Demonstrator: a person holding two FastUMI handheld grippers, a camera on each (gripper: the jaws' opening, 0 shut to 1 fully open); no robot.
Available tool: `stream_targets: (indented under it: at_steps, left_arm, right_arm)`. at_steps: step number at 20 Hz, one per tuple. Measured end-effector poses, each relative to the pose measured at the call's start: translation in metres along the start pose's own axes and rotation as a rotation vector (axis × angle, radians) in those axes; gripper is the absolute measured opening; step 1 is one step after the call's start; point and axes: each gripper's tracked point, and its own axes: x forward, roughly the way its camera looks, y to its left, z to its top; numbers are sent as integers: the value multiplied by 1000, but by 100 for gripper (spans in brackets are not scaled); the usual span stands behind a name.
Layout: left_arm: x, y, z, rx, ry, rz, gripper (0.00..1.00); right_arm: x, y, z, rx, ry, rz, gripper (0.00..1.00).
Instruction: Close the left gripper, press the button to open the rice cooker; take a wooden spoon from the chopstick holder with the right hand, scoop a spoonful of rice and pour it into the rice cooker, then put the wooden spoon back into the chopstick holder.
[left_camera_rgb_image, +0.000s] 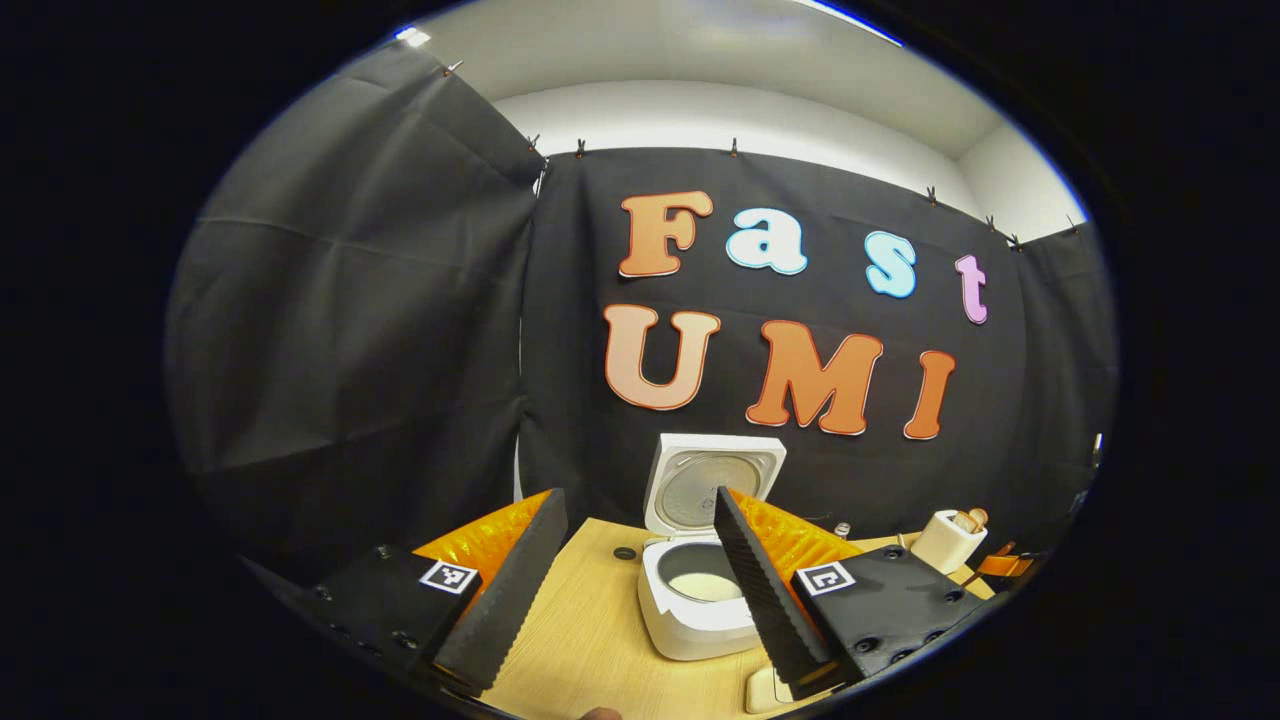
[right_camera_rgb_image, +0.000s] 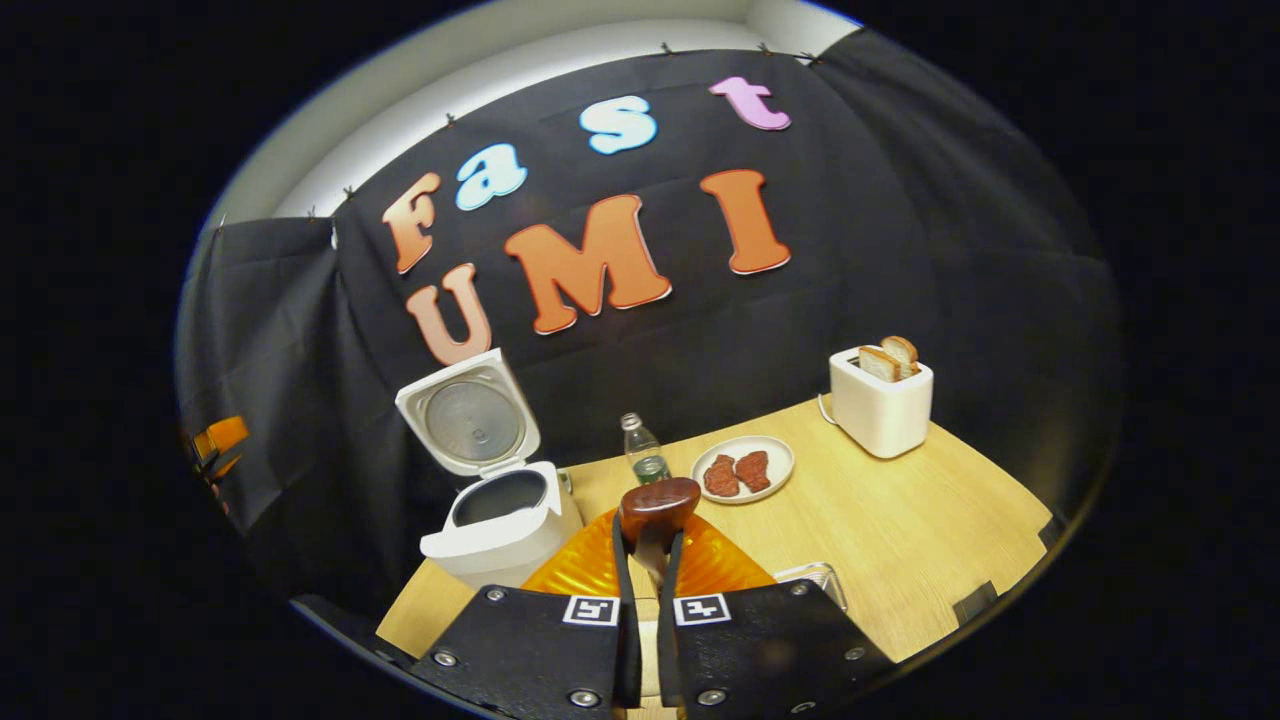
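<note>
The white rice cooker (left_camera_rgb_image: 700, 610) stands on the wooden table with its lid (left_camera_rgb_image: 712, 480) raised, and pale rice lies in the pot (left_camera_rgb_image: 705, 585). My left gripper (left_camera_rgb_image: 638, 500) is open just in front of it, holding nothing. In the right gripper view, my right gripper (right_camera_rgb_image: 648, 545) is shut on the handle of a dark wooden spoon (right_camera_rgb_image: 658, 503), whose bowl sticks up past the fingertips. The open rice cooker (right_camera_rgb_image: 500, 525) sits to the left of the spoon. Whether rice lies in the spoon is hidden.
A small bottle (right_camera_rgb_image: 645, 455), a plate (right_camera_rgb_image: 775, 455) with red slices and a white toaster (right_camera_rgb_image: 882, 405) holding bread stand behind the spoon. A clear container (right_camera_rgb_image: 815, 578) lies beside my right gripper. The toaster (left_camera_rgb_image: 948, 540) also stands right of the cooker.
</note>
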Motion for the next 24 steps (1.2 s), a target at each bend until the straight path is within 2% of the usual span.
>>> stream_targets:
  at_steps: [3, 7, 11, 16, 19, 21, 24]
  left_arm:
    - [0, 2, 1, 15, -2, 10, 100]
    - [-2, 9, 1, 27, 2, 23, 100]
    - [-1, 26, 0, 49, -5, 66, 100]
    - [2, 36, -5, 56, 12, 84, 100]
    - [6, 39, -9, 56, 20, 87, 100]
    - [7, 38, -11, 52, 26, 84, 100]
    - [8, 40, -14, 50, 31, 82, 100]
  right_arm:
    - [7, 31, -24, -74, 43, 51, 6]
    - [24, 46, -68, -149, 123, 54, 6]
    - [40, 43, -97, -221, 155, 19, 6]
    - [50, 35, -123, -304, 179, -27, 6]
    - [51, 39, -132, -349, 182, -26, 6]
    - [51, 42, -136, -336, 194, -27, 6]
    - [52, 53, -148, -246, 228, 5, 6]
